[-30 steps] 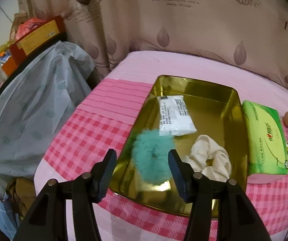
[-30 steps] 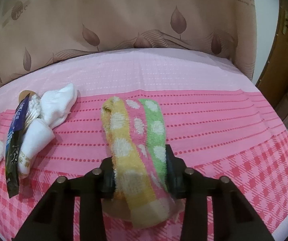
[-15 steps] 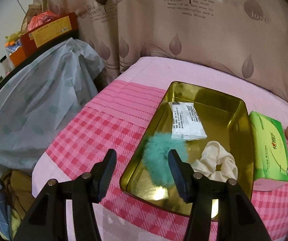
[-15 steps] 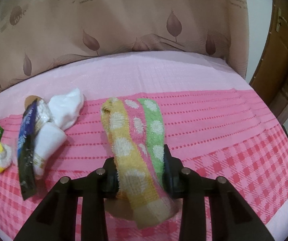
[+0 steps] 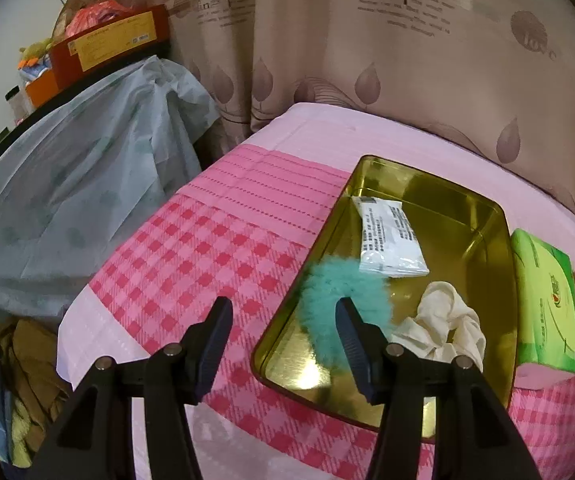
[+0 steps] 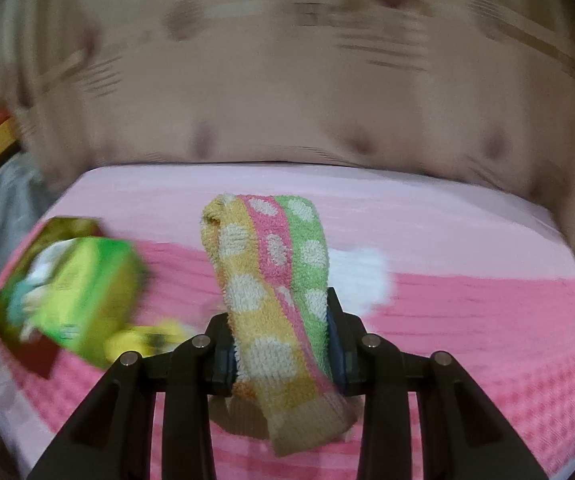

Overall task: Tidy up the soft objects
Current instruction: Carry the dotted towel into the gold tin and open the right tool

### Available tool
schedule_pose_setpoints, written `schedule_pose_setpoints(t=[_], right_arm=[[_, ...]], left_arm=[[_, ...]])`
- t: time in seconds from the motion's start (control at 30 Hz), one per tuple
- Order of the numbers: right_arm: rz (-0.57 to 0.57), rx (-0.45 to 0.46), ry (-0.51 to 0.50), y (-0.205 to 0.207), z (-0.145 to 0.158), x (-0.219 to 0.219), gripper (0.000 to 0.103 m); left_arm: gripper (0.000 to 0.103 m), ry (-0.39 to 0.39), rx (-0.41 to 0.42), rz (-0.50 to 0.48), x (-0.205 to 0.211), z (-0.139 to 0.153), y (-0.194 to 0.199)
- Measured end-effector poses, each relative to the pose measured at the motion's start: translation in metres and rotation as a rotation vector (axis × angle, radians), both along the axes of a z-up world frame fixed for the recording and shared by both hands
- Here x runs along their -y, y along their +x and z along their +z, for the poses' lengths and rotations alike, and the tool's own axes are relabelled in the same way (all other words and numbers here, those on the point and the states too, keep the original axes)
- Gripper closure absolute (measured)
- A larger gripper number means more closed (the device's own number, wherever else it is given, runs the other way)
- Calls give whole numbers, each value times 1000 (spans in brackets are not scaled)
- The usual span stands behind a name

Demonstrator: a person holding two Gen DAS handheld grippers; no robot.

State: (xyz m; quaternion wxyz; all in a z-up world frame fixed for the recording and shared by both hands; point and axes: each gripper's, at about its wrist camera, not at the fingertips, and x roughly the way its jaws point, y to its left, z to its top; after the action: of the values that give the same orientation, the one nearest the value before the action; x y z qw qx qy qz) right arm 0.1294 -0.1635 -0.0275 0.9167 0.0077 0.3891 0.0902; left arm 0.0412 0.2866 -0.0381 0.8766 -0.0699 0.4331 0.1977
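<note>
Pink checked cloth [image 5: 191, 280] covers the counter, and a leaf-printed curtain [image 5: 367, 60] hangs behind it. A gold tray [image 5: 483, 216] is set on the cloth; inside it lie a teal fluffy scrunchie [image 5: 323, 284], a cream scrunchie [image 5: 447, 320] and a white sachet [image 5: 387, 236]. A green tissue pack [image 5: 543, 296] is placed just beside the tray's right wall. The left claw [image 5: 283, 332] is held released above the tray's near left corner; nothing is gripped, and the teal scrunchie is seen partly behind its right finger. The right claw [image 6: 281, 346] is clenched on a striped dotted towel [image 6: 271, 264], which is lifted off the cloth, its upper fold standing ahead of the claw and its hem hanging below. The surroundings in the right wrist view are blurred.
</note>
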Motion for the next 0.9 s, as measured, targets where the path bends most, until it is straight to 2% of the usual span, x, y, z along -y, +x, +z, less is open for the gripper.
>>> schedule_pose_setpoints(t=[0.27,0.47,0.7,0.83,0.9], right_arm=[[273,-25,32,5,14,-133,71],[384,-52,29,17,12,-215,71],[410,-126,43,41,-9,-274,70],[400,-134,30,53,-18,-288,68],[394,-137,35,57,-22,-292,63]], left_arm=[[48,-20,4,32,-9,-1,-1],[48,-34,8,51,-15,-1,-2],[48,-41,5,61,-18,-2,-1],[48,-50,3,64,-19,-3,-1],[48,-56,0,66,-20,-4,-1]])
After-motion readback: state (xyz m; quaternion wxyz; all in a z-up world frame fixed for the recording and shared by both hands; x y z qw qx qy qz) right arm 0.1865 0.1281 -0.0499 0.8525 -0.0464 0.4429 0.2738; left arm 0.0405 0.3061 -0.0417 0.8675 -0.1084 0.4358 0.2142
